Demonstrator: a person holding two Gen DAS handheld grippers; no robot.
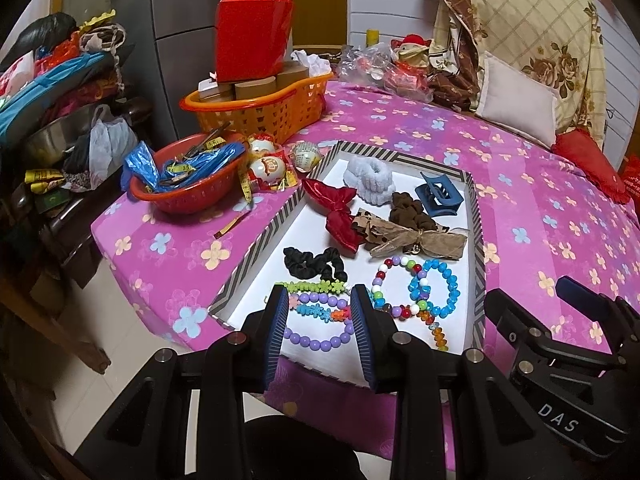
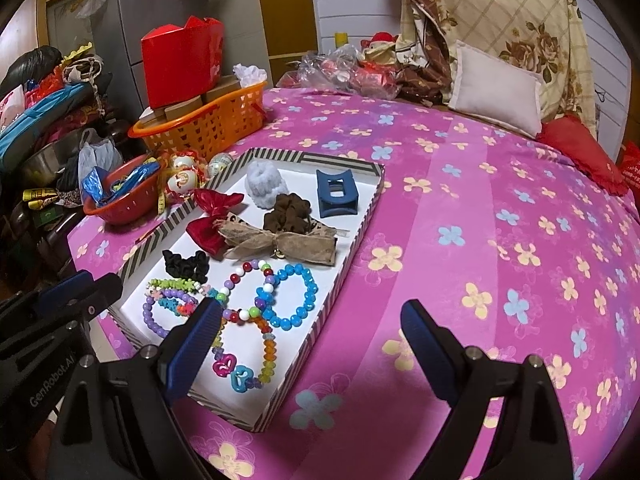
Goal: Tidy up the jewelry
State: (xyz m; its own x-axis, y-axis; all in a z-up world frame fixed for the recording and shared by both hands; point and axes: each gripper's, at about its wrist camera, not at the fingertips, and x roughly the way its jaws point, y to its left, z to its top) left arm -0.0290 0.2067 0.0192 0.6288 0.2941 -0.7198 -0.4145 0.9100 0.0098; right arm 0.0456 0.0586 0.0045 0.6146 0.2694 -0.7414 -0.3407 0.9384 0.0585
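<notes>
A white tray with a striped rim [image 1: 264,236] [image 2: 360,220] lies on the pink flowered bed. It holds bead bracelets: purple [image 1: 320,342] [image 2: 150,316], blue [image 1: 444,288] [image 2: 296,296], a mixed-colour one [image 1: 394,276] [image 2: 240,276]. It also holds a black scrunchie [image 1: 316,262], a brown scrunchie [image 2: 286,212], a red bow [image 1: 338,212], a tan bow [image 2: 280,242], a blue claw clip [image 1: 442,196] [image 2: 336,196] and a pale fluffy scrunchie [image 1: 368,176]. My left gripper [image 1: 320,304] hovers open over the purple bracelet. My right gripper [image 2: 312,316] is wide open above the tray's near right edge, empty.
An orange basket [image 1: 260,108] with boxes and a red bag stands at the back left. A red bowl [image 1: 180,196] of odds and round ornaments [image 1: 268,168] sit left of the tray. Pillows [image 2: 496,84] lie at the bed's far right. Clutter fills a shelf at left.
</notes>
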